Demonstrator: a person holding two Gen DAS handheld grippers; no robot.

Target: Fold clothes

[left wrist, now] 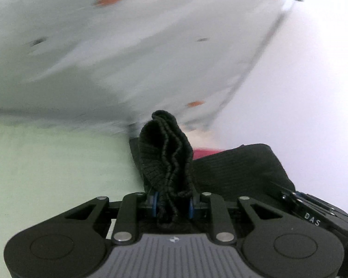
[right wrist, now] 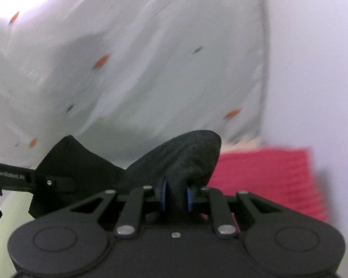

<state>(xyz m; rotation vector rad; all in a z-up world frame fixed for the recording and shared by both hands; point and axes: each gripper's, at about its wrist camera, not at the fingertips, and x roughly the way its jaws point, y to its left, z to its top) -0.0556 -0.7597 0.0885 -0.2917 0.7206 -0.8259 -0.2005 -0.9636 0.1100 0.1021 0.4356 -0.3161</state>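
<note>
A black ribbed knit garment (left wrist: 167,153) is bunched upright between the blue pads of my left gripper (left wrist: 173,205), which is shut on it. More of its cloth (left wrist: 239,169) stretches off to the right toward the other gripper's black body (left wrist: 313,210). In the right wrist view my right gripper (right wrist: 176,197) is shut on another fold of the same black garment (right wrist: 188,155), which bulges above the pads. The cloth (right wrist: 76,162) runs left to the left gripper's arm (right wrist: 23,178). Both views are blurred by motion.
A white curtain with orange and dark specks (left wrist: 127,58) (right wrist: 139,69) hangs behind. A pale green surface (left wrist: 53,162) lies at lower left. A red ribbed cloth (right wrist: 271,176) lies to the right, with a white wall (right wrist: 313,81) beyond it.
</note>
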